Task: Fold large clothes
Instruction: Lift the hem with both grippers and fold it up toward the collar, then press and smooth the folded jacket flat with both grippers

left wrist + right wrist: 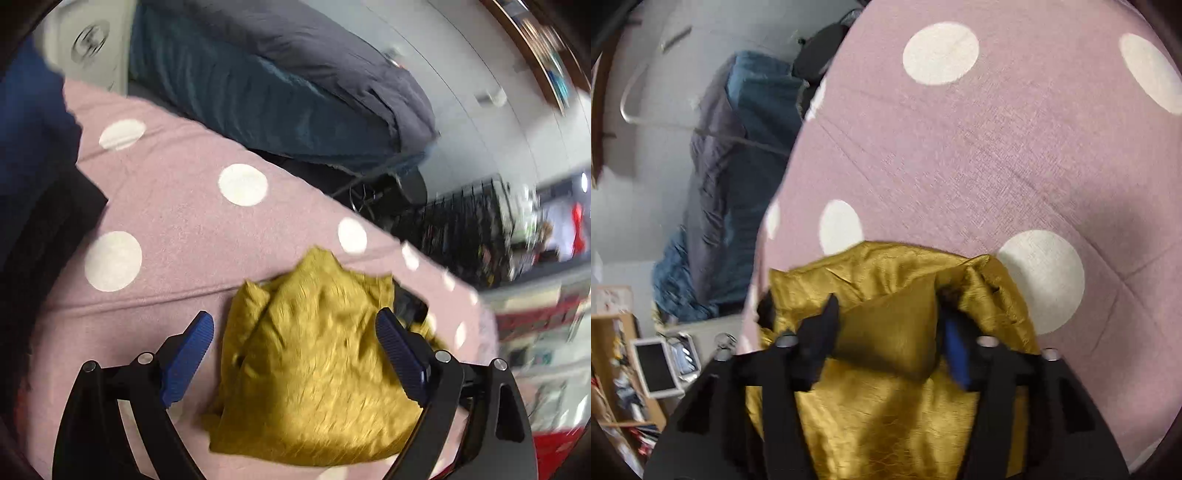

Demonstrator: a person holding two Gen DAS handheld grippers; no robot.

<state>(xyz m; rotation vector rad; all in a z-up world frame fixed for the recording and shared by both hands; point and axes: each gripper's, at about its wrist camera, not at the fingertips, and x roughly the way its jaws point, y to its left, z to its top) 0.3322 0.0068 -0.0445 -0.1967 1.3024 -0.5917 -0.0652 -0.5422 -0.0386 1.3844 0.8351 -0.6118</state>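
Note:
A mustard-yellow garment (314, 369) lies bunched in folds on a pink cover with white dots (166, 221). My left gripper (295, 315) stands wide open above it, its blue pads (188, 354) on either side of the cloth and clear of it. In the right wrist view the same garment (886, 406) lies near the edge of the pink cover (997, 147). My right gripper (888, 310) is open, with a raised fold of the yellow cloth between its fingers. The fabric hides the right fingertip.
The pink cover's edge runs diagonally behind the garment. Beyond it lie a blue and grey bedding pile (277, 74), a black chair base (388, 195) and cluttered shelves (620, 369) with a tablet (655, 365). A dark blue sleeve (29, 129) sits at the far left.

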